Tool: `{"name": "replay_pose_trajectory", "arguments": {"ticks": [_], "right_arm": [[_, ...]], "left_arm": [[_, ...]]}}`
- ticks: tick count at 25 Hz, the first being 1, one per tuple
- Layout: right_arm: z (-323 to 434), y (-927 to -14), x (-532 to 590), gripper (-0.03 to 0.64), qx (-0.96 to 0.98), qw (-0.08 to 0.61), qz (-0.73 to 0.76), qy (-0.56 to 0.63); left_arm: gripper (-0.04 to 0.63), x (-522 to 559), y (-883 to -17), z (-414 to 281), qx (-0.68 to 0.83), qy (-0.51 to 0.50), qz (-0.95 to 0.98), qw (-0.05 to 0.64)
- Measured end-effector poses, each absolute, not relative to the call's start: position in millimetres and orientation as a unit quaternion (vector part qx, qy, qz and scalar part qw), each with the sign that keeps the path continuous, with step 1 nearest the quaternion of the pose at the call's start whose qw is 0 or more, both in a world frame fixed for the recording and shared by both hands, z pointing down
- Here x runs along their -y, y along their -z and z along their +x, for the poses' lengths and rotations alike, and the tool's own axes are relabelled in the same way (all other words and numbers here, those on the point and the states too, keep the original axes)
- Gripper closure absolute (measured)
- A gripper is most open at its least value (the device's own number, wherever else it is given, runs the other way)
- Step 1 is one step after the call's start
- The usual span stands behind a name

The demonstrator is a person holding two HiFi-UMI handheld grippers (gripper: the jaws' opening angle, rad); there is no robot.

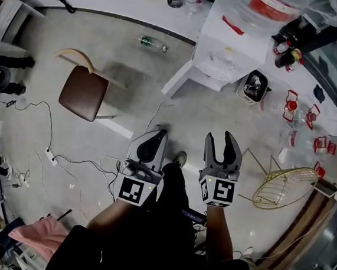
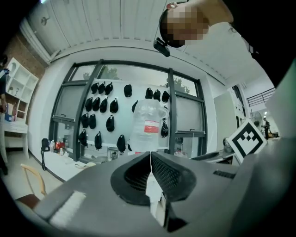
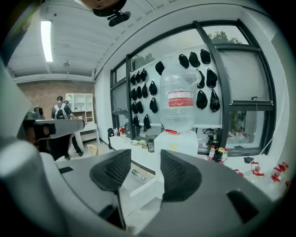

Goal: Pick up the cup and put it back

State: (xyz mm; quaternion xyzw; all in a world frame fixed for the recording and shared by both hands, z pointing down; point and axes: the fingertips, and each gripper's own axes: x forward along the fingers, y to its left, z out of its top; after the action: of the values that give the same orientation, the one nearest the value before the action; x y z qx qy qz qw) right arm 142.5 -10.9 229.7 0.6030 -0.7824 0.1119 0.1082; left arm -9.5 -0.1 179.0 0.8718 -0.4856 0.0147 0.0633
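Above the floor (image 1: 105, 48), well short of the white tabletop (image 1: 298, 78): left claw (image 1: 158, 134) together and empty, right claw (image 1: 221, 136) apart and empty; cup not identifiable among distant clutter, pick-up seemingly not yet begun.

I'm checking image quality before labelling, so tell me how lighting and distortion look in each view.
Head view: even light, the chair throws a soft shadow, the counter edge curves. Left gripper view: strong fisheye, dark corners, the window frame bows. Right gripper view: the ceiling lamp glares white, the water bottle is fairly sharp, the corners go black.
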Motion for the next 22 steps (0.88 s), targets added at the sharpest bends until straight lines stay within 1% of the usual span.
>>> {"name": "replay_pose_trajectory", "arguments": {"ticks": [8,14,18,22], "right_arm": [[147,-316,87,0.425,0.778,0.114,0.608,-0.112],[153,-412,131,0.423,0.77,0.132,0.615,-0.113],[152,-489,152,0.404,0.772,0.144,0.607,-0.125],[151,-561,173,0.399,0.772,0.146,0.604,-0.134]], "left_arm": [[0.588,78,-279,-10,0.49,-0.005,0.868,0.083],[0.588,136,-368,-9,0.496,-0.007,0.864,0.079],[0.588,167,-422,-2,0.493,0.004,0.867,0.077],[0.588,195,-477,7,0.478,0.014,0.875,0.073]]}}
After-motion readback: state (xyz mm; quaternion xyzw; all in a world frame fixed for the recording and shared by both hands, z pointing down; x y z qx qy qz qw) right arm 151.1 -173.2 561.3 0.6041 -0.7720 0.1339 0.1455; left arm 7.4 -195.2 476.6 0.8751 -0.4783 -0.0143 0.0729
